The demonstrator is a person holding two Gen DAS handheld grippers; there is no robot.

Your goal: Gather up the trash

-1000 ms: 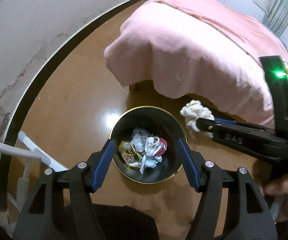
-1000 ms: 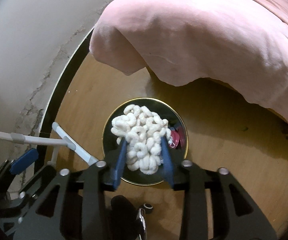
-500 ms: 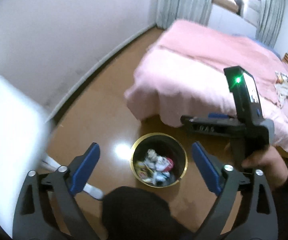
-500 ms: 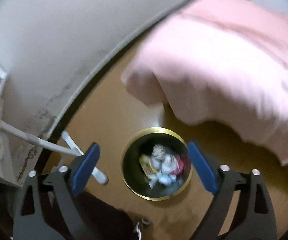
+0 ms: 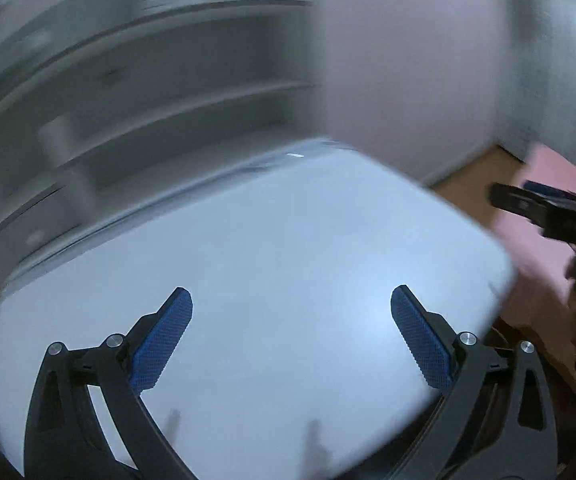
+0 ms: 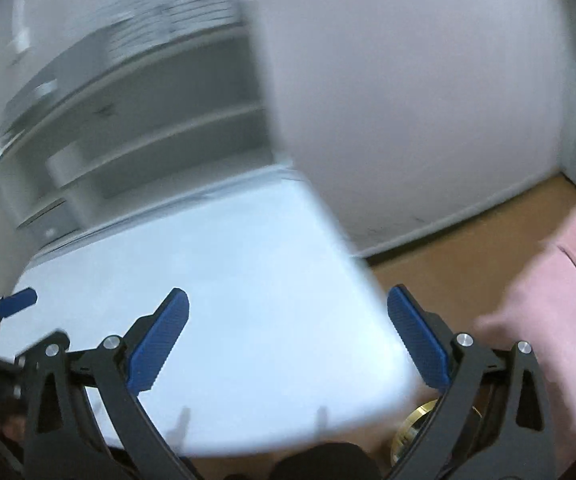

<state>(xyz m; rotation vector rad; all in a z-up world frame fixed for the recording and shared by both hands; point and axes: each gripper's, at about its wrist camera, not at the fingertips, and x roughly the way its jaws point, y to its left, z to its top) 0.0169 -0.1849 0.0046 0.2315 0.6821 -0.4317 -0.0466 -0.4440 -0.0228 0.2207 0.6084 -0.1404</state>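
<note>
Both views are motion-blurred. My left gripper (image 5: 291, 334) is open and empty, over a white tabletop (image 5: 267, 264). My right gripper (image 6: 288, 334) is open and empty, above the same white tabletop (image 6: 223, 280) near its right edge. Only a sliver of the gold rim of the black trash bin (image 6: 418, 420) shows at the bottom of the right wrist view, under the right finger. The right gripper also shows in the left wrist view (image 5: 548, 216) at the right edge. No loose trash is visible.
A grey shelf unit (image 5: 147, 112) stands behind the table, also in the right wrist view (image 6: 147, 120). A white wall (image 6: 408, 100) and brown wood floor (image 6: 468, 248) lie to the right. The pink bed cover (image 6: 560, 320) is at far right.
The right gripper opened and let the white woolly wad fall into the bin. Both grippers then rose and swung left, from the bin to the white table and shelves.
</note>
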